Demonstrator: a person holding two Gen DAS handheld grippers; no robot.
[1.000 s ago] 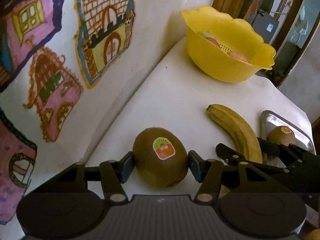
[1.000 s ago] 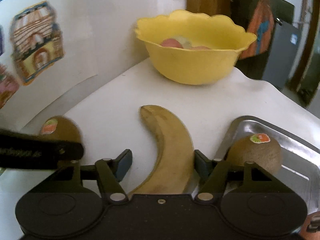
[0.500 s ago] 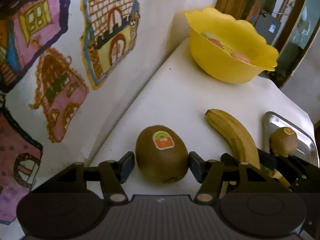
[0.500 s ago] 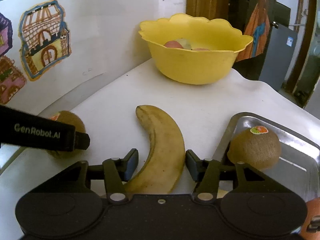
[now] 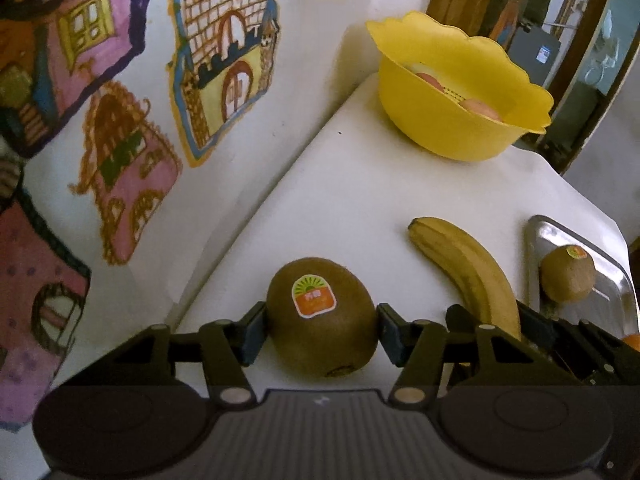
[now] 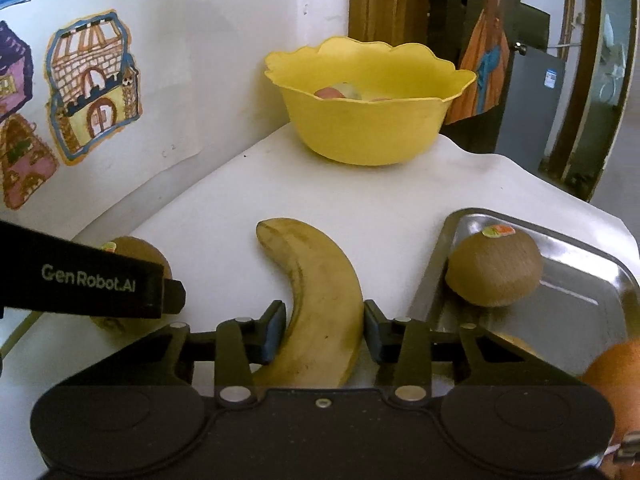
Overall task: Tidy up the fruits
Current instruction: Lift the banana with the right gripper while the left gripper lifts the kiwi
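Fuzzy matt brown kiwi (image 5: 322, 320) with glossy paper sticker; smooth, speckled yellow banana (image 6: 320, 300); glossy yellow scalloped plastic bowl (image 6: 368, 128); polished metal tray (image 6: 580, 292); smooth matt white tabletop (image 6: 360, 196).

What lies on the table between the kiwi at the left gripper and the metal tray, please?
Only the banana lies between that kiwi and the tray, clearest in the left wrist view.

A white wall (image 5: 320, 20) carries coloured drawings of houses (image 5: 224, 60). The white table (image 6: 380, 196) stands against it. Behind are a wooden door frame (image 6: 384, 0) and a grey door (image 6: 528, 104).
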